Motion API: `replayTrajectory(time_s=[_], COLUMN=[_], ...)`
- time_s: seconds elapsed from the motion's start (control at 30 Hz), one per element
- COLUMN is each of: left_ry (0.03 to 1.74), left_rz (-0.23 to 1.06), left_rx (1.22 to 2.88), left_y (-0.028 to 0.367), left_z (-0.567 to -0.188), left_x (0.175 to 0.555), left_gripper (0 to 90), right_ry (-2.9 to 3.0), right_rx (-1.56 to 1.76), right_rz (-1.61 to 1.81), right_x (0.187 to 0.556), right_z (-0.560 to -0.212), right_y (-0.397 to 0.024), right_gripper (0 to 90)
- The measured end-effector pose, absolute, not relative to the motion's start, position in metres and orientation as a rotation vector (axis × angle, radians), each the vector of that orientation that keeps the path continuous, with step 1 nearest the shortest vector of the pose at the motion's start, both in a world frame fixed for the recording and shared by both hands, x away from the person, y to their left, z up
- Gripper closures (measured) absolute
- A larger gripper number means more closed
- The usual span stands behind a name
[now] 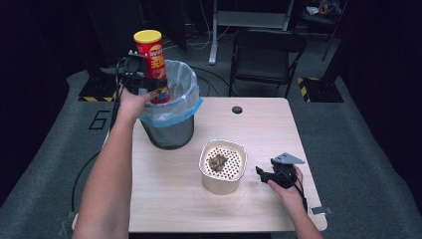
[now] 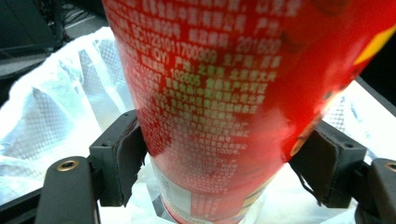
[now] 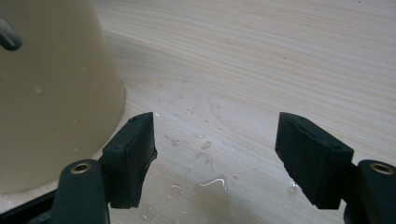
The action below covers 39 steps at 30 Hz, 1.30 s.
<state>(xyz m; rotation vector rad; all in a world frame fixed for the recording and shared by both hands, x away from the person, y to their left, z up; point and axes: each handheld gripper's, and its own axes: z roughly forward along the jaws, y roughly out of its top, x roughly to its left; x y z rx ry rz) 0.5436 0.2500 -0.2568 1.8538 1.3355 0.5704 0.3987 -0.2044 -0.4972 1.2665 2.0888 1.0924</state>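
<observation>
The left gripper point(image 1: 141, 79) is clamped on one red chip can point(image 1: 152, 62) with a yellow lid. In the left gripper view the two black jaws press the can point(image 2: 210, 107) from both sides, and its glossy surface carries rows of small white print. The can stands almost upright, and its lower end is over the open mouth of the one trash bin point(image 1: 169, 132), a black mesh basket lined with a thin white plastic bag point(image 1: 181, 84) whose edge looks bluish. Behind and below the jaws the same crumpled bag point(image 2: 56, 112) shows, with the mesh visible through it.

The right gripper point(image 1: 266, 175) is spread open and holds nothing. It rests low over the table point(image 1: 169, 199), which is light wood with a fine grain. Between its jaws the wood point(image 3: 280, 56) carries several small drops of water. Just beside its left jaw stands one cream plastic container point(image 3: 51, 93) with smooth walls, apart from the jaw. In the high view this container point(image 1: 223, 181) has a rounded square shape and a perforated insert point(image 1: 234, 162) holding a small brownish heap point(image 1: 217, 162).

Beyond the table, well apart from both grippers, stands one dark folding chair point(image 1: 266, 55) on grey floor.
</observation>
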Motion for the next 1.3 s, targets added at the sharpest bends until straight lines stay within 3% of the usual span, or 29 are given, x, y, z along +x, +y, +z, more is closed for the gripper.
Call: replayTrajectory(time_s=[0.03, 0.07, 0.17, 0.27, 0.5, 0.8, 1.03, 1.3], left_ry=[1.352, 1.370, 1.434, 1.433, 1.312, 1.083, 1.062, 1.074], left_rz=[0.566, 0.594, 0.667, 0.627, 0.545, 0.460, 0.461, 0.420], left_rx=[1.847, 1.846, 1.818, 1.757, 1.819, 1.885, 1.912, 1.923], left_y=[0.249, 0.249, 0.252, 0.263, 0.273, 0.281, 0.287, 0.301], left_z=[-0.258, -0.258, -0.257, -0.257, -0.258, -0.259, -0.279, -0.334], left_x=[0.544, 0.544, 0.540, 0.531, 0.510, 0.451, 0.430, 0.413], left_gripper=[21.9, 15.1, 11.5, 11.8, 19.1, 30.9, 31.3, 28.0], right_ry=[2.089, 2.085, 2.087, 2.083, 2.075, 2.074, 2.069, 2.066], right_rx=[1.272, 1.274, 1.266, 1.277, 1.274, 1.285, 1.297, 1.303], right_rz=[1.099, 1.105, 1.108, 1.107, 1.111, 1.098, 1.094, 1.064], right_x=[0.398, 0.398, 0.398, 0.398, 0.397, 0.398, 0.398, 0.398], right_z=[-0.497, -0.497, -0.496, -0.496, -0.494, -0.496, -0.496, -0.497], right_y=[-0.204, -0.204, -0.204, -0.204, -0.205, -0.206, -0.205, -0.209], right_gripper=[28.2, 28.2, 28.2, 28.2, 28.2, 28.2, 28.2, 28.1])
